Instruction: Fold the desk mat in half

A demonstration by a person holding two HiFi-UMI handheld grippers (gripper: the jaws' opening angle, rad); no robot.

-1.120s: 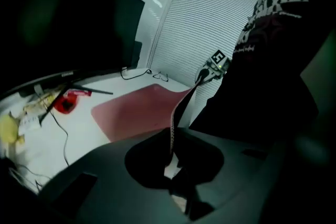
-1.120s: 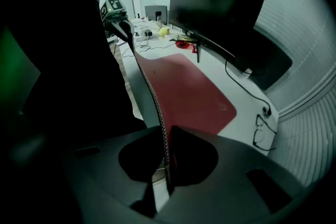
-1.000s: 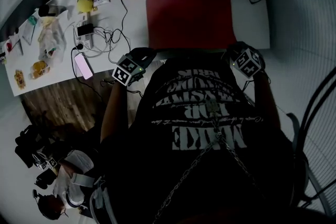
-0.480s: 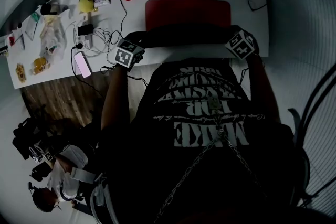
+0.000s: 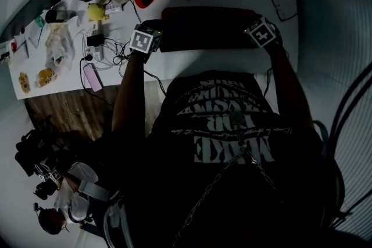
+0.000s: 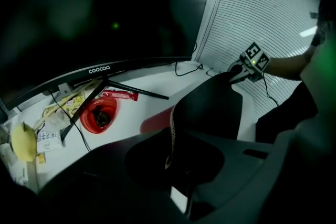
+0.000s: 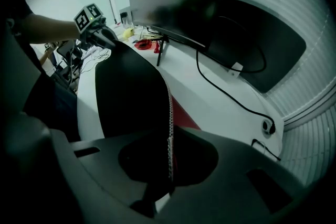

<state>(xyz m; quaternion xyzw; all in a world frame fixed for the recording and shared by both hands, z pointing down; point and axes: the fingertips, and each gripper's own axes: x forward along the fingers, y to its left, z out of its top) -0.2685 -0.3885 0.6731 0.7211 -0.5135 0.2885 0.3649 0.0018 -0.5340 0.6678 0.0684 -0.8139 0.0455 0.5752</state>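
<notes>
We are pinching the lifted edge of the desk mat (image 5: 206,29) between the closed jaws of the left gripper (image 6: 169,152) and the right gripper (image 7: 169,165). If one side is lagging, we are risking a skewed fold.

- All three views are dim and underexposed. The person's dark shirt (image 5: 226,142) fills the middle of the head view as a near-black mass.
- The white table (image 5: 203,58) is the brightest surface, evenly lit, with soft shadows.
- Strong wide-angle bending curves the table's edges and the ribbed wall (image 6: 252,13), and the corners fall to black.
- In both gripper views the near jaws are dark and soft, and the desk mat (image 7: 131,92) reads almost black.
- A pale, blurred glare sits at the upper left of the left gripper view.
</notes>
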